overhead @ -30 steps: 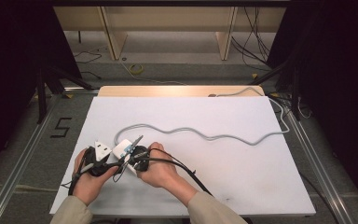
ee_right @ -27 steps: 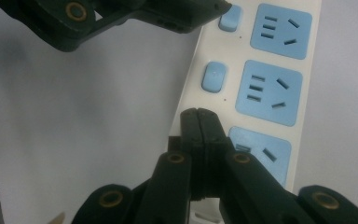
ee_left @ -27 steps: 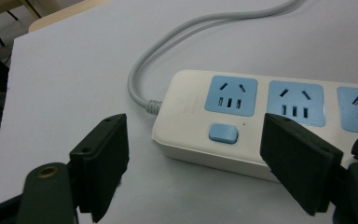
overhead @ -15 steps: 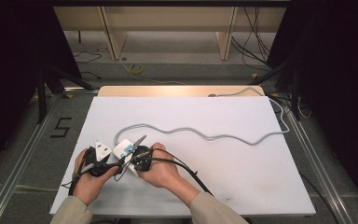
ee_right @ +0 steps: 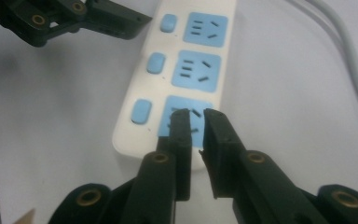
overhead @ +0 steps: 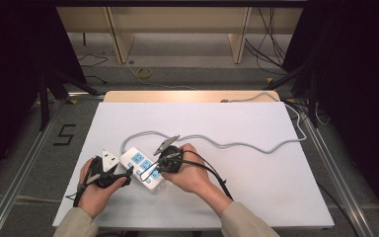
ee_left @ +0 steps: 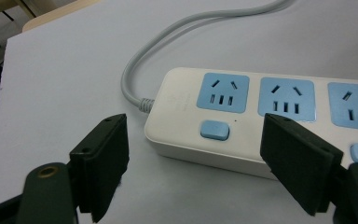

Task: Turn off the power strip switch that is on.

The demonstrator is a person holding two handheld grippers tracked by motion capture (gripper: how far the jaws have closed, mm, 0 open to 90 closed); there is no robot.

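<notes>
On the white table (overhead: 256, 187) a white power strip (ee_left: 242, 116) lies partly between the left gripper (ee_left: 205, 168)'s wide-apart jaws, while the right gripper (ee_right: 196, 122)'s jaws, nearly together and seemingly empty, hover above its end socket (ee_right: 186, 116), its grey cord (overhead: 237, 144) trailing beyond.

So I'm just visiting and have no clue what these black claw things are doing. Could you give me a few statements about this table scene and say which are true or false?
1. The power strip has blue sockets. True.
2. The left gripper is clamped shut on the strip. False: its jaws stand wide open at the strip's cord end.
3. The right gripper has its jaws nearly closed above the end socket. True.
4. A plug sits in the middle socket. False: the sockets in view have nothing plugged into them.
5. The grey cord trails across the white table. True.
</notes>
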